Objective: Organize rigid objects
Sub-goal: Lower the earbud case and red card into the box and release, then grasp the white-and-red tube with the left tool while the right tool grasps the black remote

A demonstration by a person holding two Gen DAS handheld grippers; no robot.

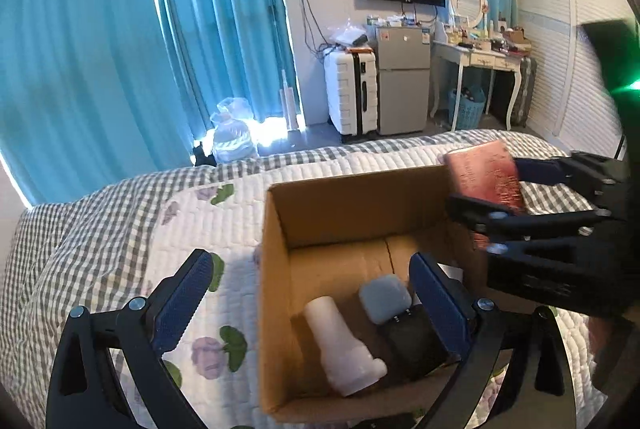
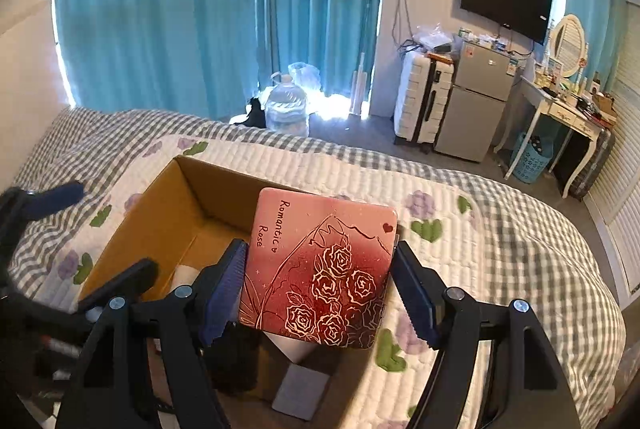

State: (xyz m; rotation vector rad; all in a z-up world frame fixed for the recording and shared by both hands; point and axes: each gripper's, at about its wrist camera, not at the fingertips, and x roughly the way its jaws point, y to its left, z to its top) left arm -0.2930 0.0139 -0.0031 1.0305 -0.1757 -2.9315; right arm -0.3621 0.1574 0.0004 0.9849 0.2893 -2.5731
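An open cardboard box [image 1: 276, 269] sits on the bed; it also shows in the right wrist view [image 2: 160, 225]. Inside lie a white plastic bottle-like piece [image 1: 340, 341], a grey rounded case [image 1: 386, 299] and a black object [image 1: 416, 345]. My right gripper [image 2: 320, 289] is shut on a pink tin with a rose drawing [image 2: 320, 269] and holds it above the box's right side; the tin also shows in the left wrist view [image 1: 484, 173]. My left gripper [image 1: 312, 301] is open and empty, straddling the box's near left wall.
The bed's quilted floral cover [image 1: 192, 213] surrounds the box. Beyond the bed are blue curtains [image 1: 120, 49], a water jug [image 2: 286, 107], a white suitcase [image 1: 352, 91], a small fridge [image 1: 402, 81] and a dressing table [image 1: 480, 57].
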